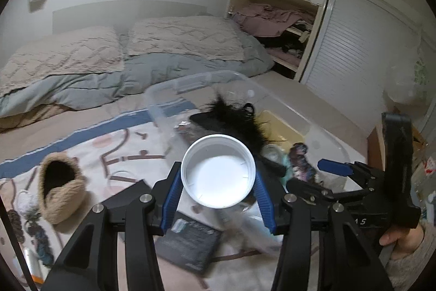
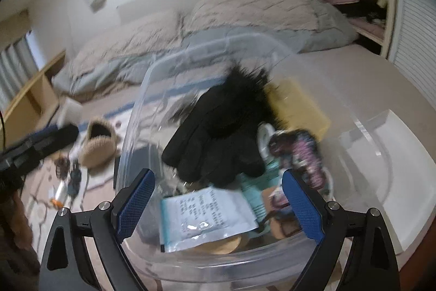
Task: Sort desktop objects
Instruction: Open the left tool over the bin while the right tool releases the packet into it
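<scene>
My left gripper (image 1: 218, 172) is shut on a white round lid (image 1: 218, 182), its hollow side facing the camera, held by both blue pads just in front of a clear plastic bin (image 1: 207, 78). A black furry glove (image 1: 231, 116) and a floral item (image 1: 299, 160) lie in the bin. My right gripper (image 2: 218, 175) hangs open over the near rim of the bin (image 2: 136, 127), with nothing between its pads. Below it lie the black glove (image 2: 218, 138), a white printed sachet (image 2: 207, 217), the floral item (image 2: 302, 152) and a yellow item (image 2: 297, 105).
The bin stands on a patterned blanket on a bed. Left of it lie a tan furry slipper (image 1: 60, 187), braided cords (image 1: 41, 239) and a dark flat packet (image 1: 190, 242). A person's hand (image 1: 397, 236) holds the right gripper (image 1: 340, 176). Pillows and an open closet lie behind.
</scene>
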Available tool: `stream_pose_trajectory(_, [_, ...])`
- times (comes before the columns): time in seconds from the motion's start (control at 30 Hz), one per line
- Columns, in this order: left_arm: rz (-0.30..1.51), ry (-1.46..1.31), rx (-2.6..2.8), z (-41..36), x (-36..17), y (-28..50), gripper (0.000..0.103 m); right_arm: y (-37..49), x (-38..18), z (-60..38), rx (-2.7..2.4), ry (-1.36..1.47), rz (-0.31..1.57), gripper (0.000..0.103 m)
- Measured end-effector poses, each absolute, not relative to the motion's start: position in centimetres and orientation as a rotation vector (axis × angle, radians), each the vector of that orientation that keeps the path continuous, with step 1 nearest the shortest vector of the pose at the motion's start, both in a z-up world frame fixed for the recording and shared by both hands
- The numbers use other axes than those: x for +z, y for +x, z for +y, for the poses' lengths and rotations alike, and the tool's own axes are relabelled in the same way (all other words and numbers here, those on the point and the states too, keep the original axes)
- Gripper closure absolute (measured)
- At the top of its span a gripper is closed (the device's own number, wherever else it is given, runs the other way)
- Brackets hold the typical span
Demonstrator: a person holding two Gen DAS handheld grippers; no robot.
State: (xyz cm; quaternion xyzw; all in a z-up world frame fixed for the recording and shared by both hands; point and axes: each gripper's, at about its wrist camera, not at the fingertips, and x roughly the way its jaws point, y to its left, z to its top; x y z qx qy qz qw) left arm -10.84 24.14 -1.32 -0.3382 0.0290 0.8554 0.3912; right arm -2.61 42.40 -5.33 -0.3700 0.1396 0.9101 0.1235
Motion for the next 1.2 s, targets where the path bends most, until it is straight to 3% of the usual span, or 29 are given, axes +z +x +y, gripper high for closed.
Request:
stream_pose_trajectory(0.27, [0.140,-0.912,2.103,29.3,-2.7,-9.7,0.053,-0.5,-2.7,44.6,2.577,-0.888,0.355,0.009])
stream_pose_trajectory(0.67, [0.222,-0.971,2.056,33.9,-4.3,-8.4,0.053,2.6,-0.7,47.1,2.553,-0.705,0.477,0.009])
stream_pose_trajectory(0.7, [0.237,-0.962,2.071,34.1,-4.4,-8.4,0.050,2.6,-0.7,47.0,2.554,-0.706,0.471,0.009])
stream_pose_trajectory(0.77, [0.247,-0.957,2.110,34.2,-4.6,-8.5,0.006,2.7,-0.7,46.9,2.555,-0.713,0.455,0.009])
stream_pose_trajectory(0.8, [0.239,-0.950,2.134,34.0,-4.6,-8.7,0.001,2.7,-0.7,46.9,2.556,-0.714,0.452,0.009])
stream_pose_trajectory(1.2, [0.171,-0.984,2.135,32.5,-4.9,-9.7,0.001,2.6,-0.9,46.7,2.622,-0.722,0.460,0.009])
